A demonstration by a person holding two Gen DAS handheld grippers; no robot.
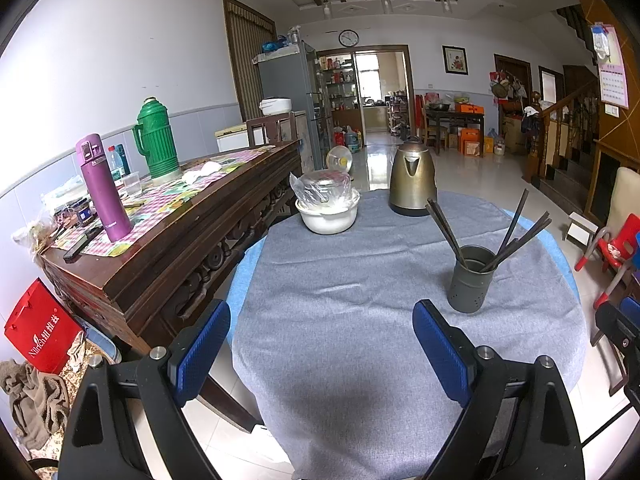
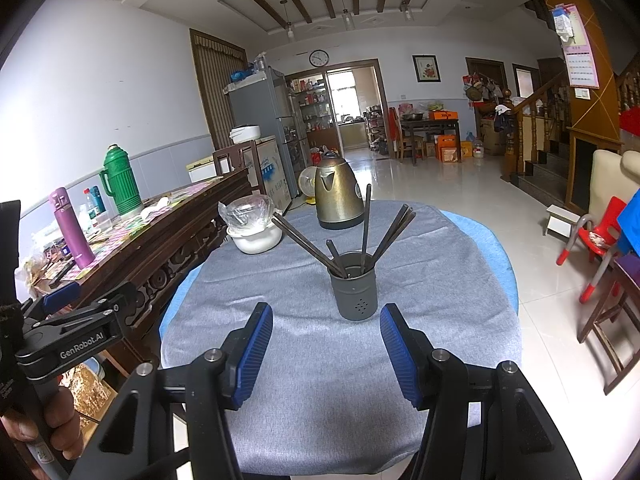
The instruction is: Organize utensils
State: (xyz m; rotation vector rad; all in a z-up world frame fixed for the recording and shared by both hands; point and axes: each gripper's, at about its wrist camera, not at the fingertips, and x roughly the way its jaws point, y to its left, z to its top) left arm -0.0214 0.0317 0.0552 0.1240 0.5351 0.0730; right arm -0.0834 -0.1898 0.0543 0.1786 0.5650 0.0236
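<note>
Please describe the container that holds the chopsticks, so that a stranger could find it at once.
On the round table's grey cloth, nearer than the brass-coloured kettle and white bowl, stands a dark grey cylinder, the utensil holder. Only it has dark chopsticks fanning out.

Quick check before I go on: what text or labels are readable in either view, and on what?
"GenRobot.AI": on the left gripper, seen from the right wrist.
"Nllrch", roughly, plus characters too unclear to read: red bag.
Purple flask: logo too small.
Wall calendar: print too small.
Clock: numerals too small.
Bottles behind the flask: labels blurred.
</note>
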